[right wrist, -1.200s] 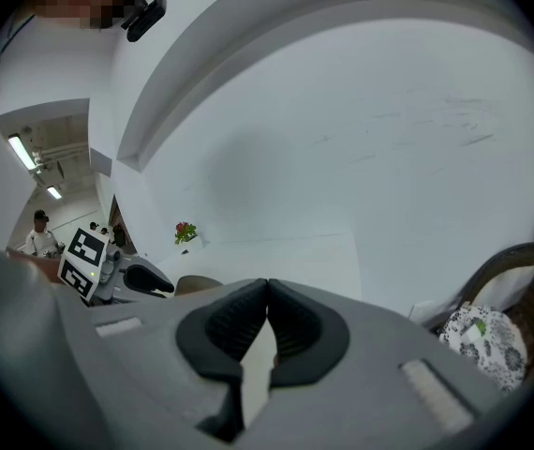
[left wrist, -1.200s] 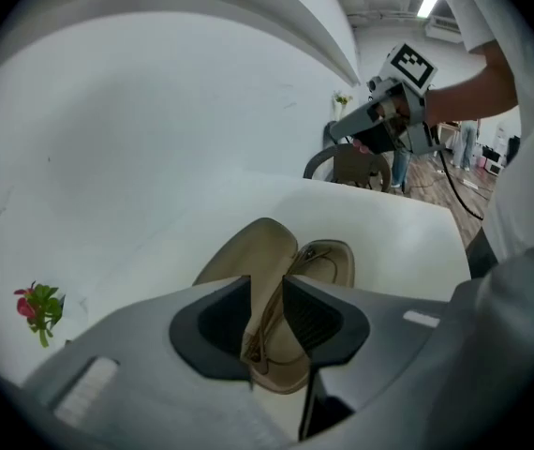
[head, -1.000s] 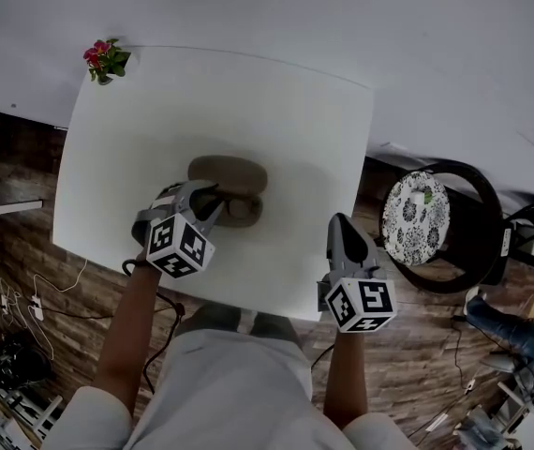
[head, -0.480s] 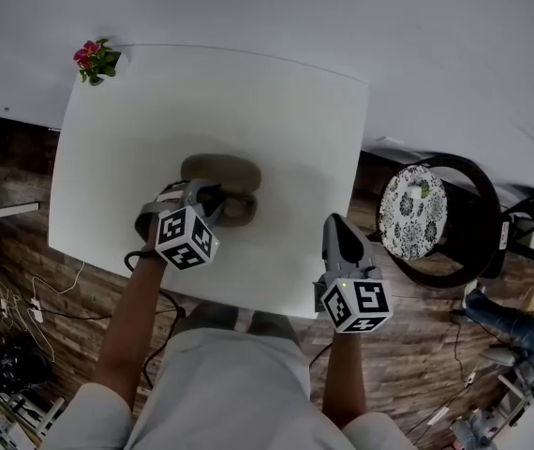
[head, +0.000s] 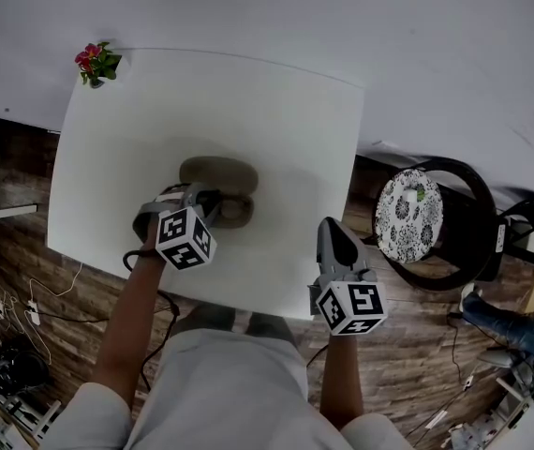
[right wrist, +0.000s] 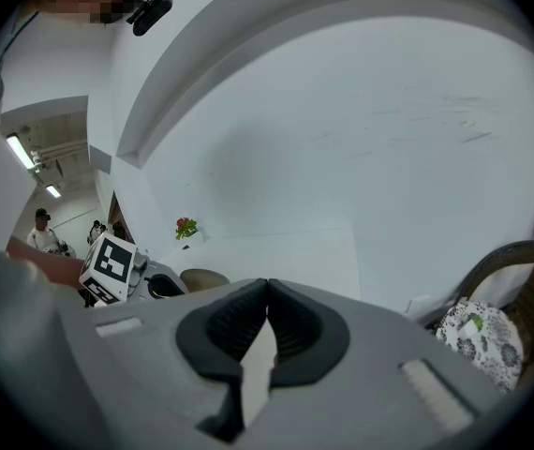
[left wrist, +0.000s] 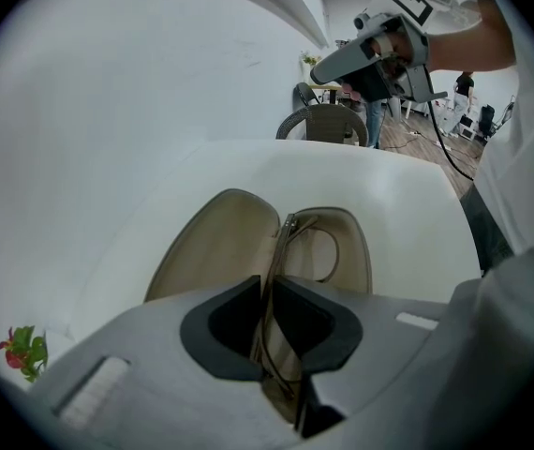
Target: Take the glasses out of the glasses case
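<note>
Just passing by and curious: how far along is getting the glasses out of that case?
Done: the case lies open on the table. In hand: the left tool has just been closing its jaws and now pinches the glasses, still inside the case. Left: lifting them out. The right tool is shut, empty.

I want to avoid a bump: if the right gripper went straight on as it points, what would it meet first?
Probably the white table: the right gripper, shut and empty, tilts down toward it; the glasses case lies left of that line. Depth is unclear.
</note>
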Demonstrator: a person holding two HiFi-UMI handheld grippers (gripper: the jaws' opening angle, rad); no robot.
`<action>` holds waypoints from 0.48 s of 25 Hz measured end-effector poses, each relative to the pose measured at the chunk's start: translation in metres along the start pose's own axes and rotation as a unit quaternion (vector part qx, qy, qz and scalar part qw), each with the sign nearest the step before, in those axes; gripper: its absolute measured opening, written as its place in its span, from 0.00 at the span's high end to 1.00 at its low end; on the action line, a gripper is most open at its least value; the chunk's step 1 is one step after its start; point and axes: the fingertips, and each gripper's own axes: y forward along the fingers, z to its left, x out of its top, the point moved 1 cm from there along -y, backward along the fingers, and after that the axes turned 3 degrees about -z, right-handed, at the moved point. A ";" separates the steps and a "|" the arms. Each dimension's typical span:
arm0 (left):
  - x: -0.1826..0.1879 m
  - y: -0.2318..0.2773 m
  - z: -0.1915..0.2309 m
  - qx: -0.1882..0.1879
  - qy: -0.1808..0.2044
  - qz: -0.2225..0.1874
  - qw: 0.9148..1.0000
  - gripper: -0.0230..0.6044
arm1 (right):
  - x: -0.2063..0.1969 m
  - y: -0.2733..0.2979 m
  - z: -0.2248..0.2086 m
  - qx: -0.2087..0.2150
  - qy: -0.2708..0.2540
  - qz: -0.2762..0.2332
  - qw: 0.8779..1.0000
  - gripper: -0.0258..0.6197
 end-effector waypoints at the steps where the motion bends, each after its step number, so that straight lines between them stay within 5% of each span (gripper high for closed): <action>1: 0.000 -0.001 0.000 0.001 0.003 0.000 1.000 0.89 | 0.000 0.000 0.000 0.000 -0.001 -0.001 1.000 0.96; 12: 0.008 -0.020 0.005 0.033 -0.005 -0.020 0.999 0.93 | 0.006 -0.010 0.005 0.004 -0.003 -0.011 1.000 0.96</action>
